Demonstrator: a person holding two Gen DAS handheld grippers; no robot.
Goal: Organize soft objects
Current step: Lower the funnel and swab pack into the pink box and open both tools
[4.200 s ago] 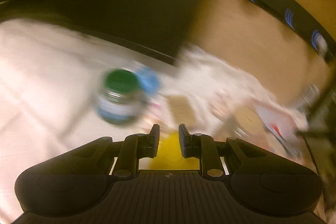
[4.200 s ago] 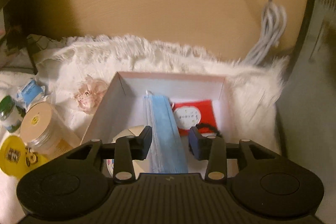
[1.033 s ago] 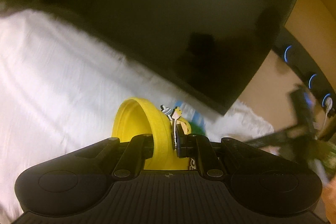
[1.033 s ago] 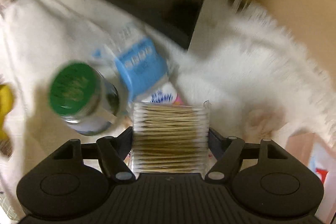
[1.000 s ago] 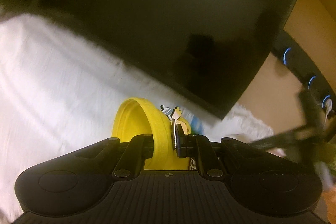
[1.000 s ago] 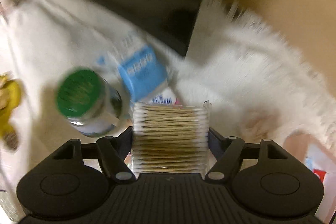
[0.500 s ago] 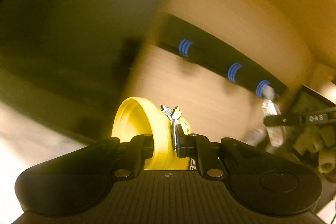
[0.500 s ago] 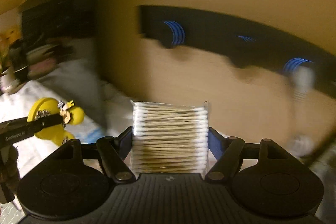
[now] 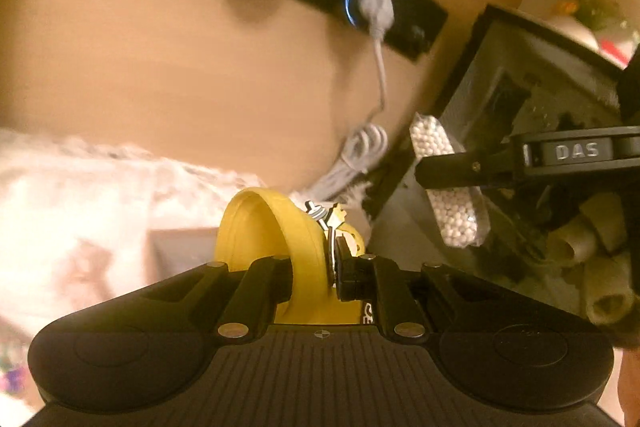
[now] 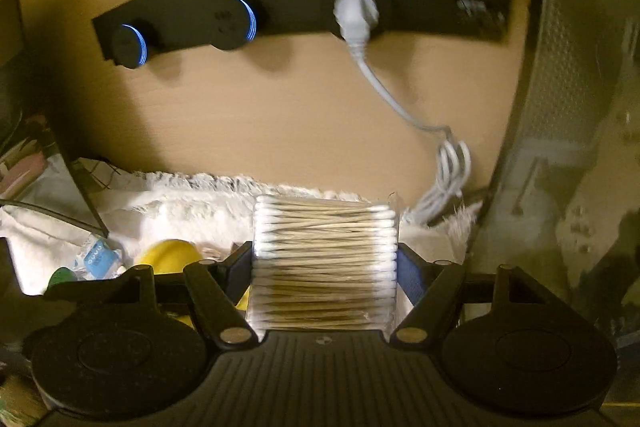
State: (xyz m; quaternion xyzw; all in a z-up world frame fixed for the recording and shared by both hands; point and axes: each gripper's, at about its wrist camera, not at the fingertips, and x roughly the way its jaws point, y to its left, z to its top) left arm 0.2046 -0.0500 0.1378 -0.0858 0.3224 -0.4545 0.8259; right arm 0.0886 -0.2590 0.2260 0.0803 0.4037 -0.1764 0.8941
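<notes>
Left gripper (image 9: 312, 277) clamps the yellow soft toy (image 9: 276, 227), held above the white fluffy rug (image 9: 80, 195). Right gripper (image 10: 326, 267) grips the cotton swab pack (image 10: 325, 267). Only left view shows the pack edge-on beside a dark tank (image 9: 532, 131); only right view shows the full power strip (image 10: 296, 3).

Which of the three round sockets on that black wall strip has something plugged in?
The rightmost socket: a white plug with a cable sits in it. The other two show only blue rings.
</notes>
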